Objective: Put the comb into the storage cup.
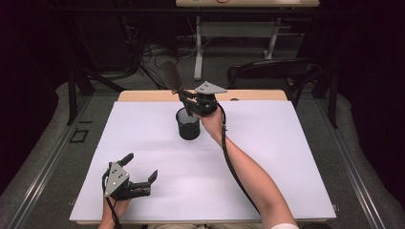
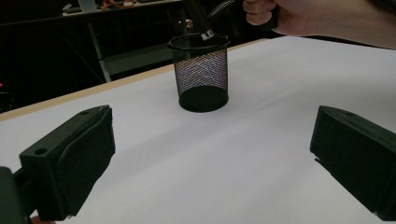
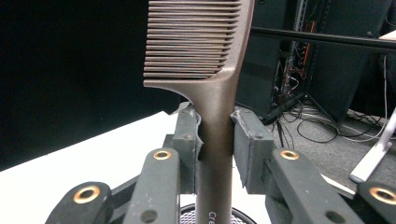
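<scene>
**Desk:** How do the 2 hands sit from where you are?

**Operator:** In the high view I see my right forearm reaching from the bottom edge across the table, wrist bent, with the right gripper (image 1: 190, 101) raised just above the black wire-mesh cup (image 1: 188, 124). My left hand rests low at the near left corner, and the left gripper (image 1: 142, 172) points across the sheet toward the middle of the table.

**Desk:** And the jaws?

**Operator:** The right gripper view shows the 2 padded jaws pressed against the handle of a brown plastic comb (image 3: 210, 70), 1 pad on each side. The comb stands upright, teeth at the top, its handle running down between the pads toward the cup's rim, which shows directly below. In the left gripper view the handle's lower tip sits at the cup's (image 2: 202, 74) mouth; whether it touches the rim I cannot tell. The left gripper's jaws are spread wide with nothing but bare sheet between them.

**Desk:** The surroundings?

**Operator:** A white sheet (image 1: 286, 157) covers the wooden table, whose far edge (image 1: 143, 96) shows beyond it. The cup stands on the sheet near that far edge. Behind are a black chair (image 1: 272, 71), a second table's white legs (image 1: 229, 33), floor cables and a dark room.
</scene>
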### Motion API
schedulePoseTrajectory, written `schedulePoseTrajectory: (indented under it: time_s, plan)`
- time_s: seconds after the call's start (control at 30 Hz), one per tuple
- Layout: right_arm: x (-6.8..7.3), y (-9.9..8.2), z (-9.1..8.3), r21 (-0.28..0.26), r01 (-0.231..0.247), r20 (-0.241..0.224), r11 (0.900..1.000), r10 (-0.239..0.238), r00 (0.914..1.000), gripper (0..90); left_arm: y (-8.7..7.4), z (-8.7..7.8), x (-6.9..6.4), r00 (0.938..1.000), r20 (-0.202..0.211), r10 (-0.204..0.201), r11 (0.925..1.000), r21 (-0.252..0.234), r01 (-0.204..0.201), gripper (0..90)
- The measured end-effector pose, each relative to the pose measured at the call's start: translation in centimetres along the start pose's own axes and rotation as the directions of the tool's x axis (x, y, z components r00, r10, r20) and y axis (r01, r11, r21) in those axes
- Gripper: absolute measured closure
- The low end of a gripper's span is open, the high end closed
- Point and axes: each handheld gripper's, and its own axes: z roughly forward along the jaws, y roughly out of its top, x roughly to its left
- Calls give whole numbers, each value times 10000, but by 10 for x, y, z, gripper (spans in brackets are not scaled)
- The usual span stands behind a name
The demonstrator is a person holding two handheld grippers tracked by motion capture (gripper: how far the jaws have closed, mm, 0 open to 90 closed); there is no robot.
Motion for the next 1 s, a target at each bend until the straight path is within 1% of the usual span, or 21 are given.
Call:
schedulePoseTrajectory:
  time_s: [0.67, 1.0]
  plan:
    - [1, -13, 4, 205, 67, -119, 9998, -65, 9999, 728, 0, 0, 0, 10000, 13, -1, 10000, -6, 1, 1]
    - [0, -18, 5, 388, 66, -150, 9992, -60, 9999, 728, 0, 0, 0, 10000, 25, 9, 10000, 22, -9, 1]
